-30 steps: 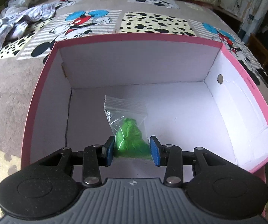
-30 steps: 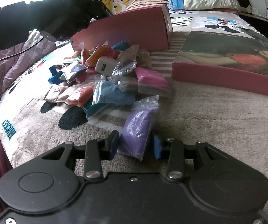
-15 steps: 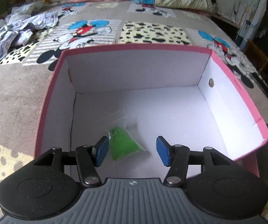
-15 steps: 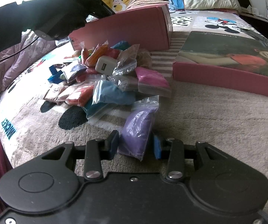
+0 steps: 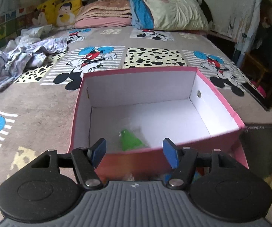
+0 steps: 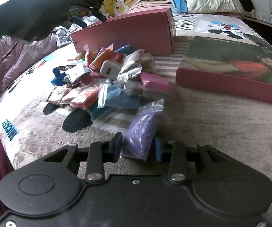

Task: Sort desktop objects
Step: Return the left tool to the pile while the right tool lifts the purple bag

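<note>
A small clear bag of green clay (image 5: 130, 140) lies on the white floor of the open pink box (image 5: 154, 70), near its front wall. My left gripper (image 5: 134, 149) hangs above and just outside that wall, its jaws opening with nothing between them. In the right wrist view, a clear bag of purple clay (image 6: 141, 130) lies on the bedspread at the near end of a pile of coloured bags (image 6: 107, 79). My right gripper (image 6: 137, 147) is closing on the purple bag's lower end, with both pads against it.
The pink box (image 6: 132, 32) stands behind the pile, with a white charger (image 6: 110, 70) on top of the bags. The box lid (image 6: 230, 66), picture side up, lies to the right. A black sleeve (image 6: 22, 19) reaches in at the upper left. Crumpled cloth (image 5: 22, 56) and pillows (image 5: 173, 13) lie farther up the bed.
My left gripper let go of the green bag, opened, and pulled back and up out of the box; the bag now lies on its floor. The right gripper stayed put around the purple bag.
</note>
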